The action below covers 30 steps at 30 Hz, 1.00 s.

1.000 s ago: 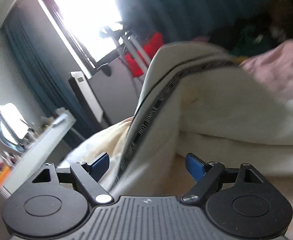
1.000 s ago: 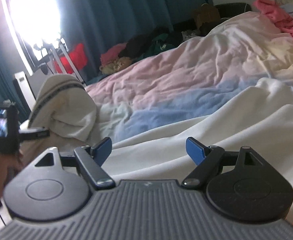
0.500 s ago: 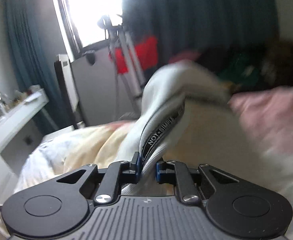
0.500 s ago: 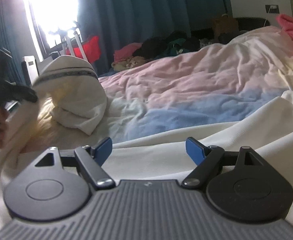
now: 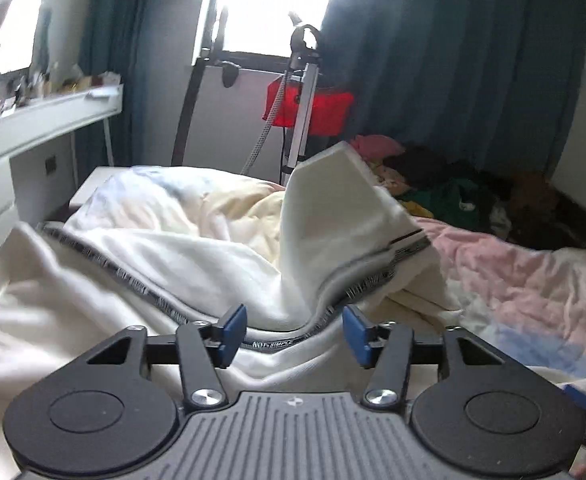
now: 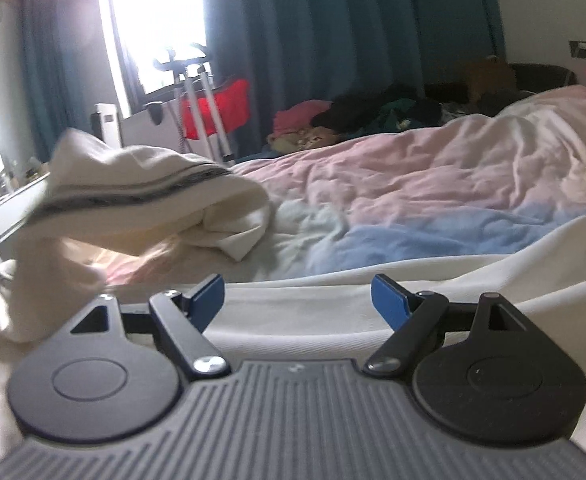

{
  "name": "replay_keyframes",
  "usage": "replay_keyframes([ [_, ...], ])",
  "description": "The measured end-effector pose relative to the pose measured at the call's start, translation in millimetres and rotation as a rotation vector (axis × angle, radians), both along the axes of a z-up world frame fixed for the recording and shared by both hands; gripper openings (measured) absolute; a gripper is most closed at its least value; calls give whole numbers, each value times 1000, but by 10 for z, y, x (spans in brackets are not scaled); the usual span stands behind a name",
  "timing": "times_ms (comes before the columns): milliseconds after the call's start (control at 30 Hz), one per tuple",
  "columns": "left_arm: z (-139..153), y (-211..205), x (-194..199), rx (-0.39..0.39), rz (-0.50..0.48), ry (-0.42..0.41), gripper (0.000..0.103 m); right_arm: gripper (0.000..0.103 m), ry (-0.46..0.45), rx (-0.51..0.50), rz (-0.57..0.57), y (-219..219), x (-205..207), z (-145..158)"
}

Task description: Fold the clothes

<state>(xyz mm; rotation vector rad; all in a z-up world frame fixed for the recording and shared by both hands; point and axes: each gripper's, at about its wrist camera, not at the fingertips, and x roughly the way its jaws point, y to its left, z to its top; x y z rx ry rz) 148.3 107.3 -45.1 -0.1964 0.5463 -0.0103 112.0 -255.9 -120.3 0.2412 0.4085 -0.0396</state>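
Note:
A cream garment with a dark lettered stripe lies on the bed, one part standing up in a peak. Its striped edge runs between the blue pads of my left gripper, which is open and holds nothing. The same garment shows in the right wrist view, bunched at the left and spreading flat under my right gripper. The right gripper is open and empty, low over the flat cream cloth.
The bed has a pink, blue and yellow quilt. A pile of dark and coloured clothes lies at the far side. A white shelf stands at the left. A tripod with a red item stands by the window.
My left gripper was shut on the striped edge half a second ago and has now opened and let it go. The garment has dropped lower on the bed. The right gripper stayed open.

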Motion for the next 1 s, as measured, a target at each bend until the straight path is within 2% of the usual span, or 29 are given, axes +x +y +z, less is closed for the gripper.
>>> replay_keyframes([
  [33,17,24,-71,-20,5,-7,68,83,-6,-7,7,21,-28,15],
  [100,31,-21,-307,-34,-5,-24,69,83,-17,-18,21,62,-88,47],
  [267,27,-247,-595,66,-56,-60,72,83,-40,-8,68,170,-264,133],
  [433,-27,-431,-668,66,-97,-62,73,83,-51,-8,124,308,-336,179],
  [567,-44,-438,-650,64,-90,-62,73,83,-44,7,125,355,-322,210],
  [667,-22,-380,-636,37,-74,-59,75,83,-13,76,113,311,-202,196],
  [800,-56,-305,-619,39,-49,-46,76,83,23,222,80,198,70,121],
  [1000,-218,-231,-456,0,-46,22,76,83,66,390,55,84,815,-23],
])
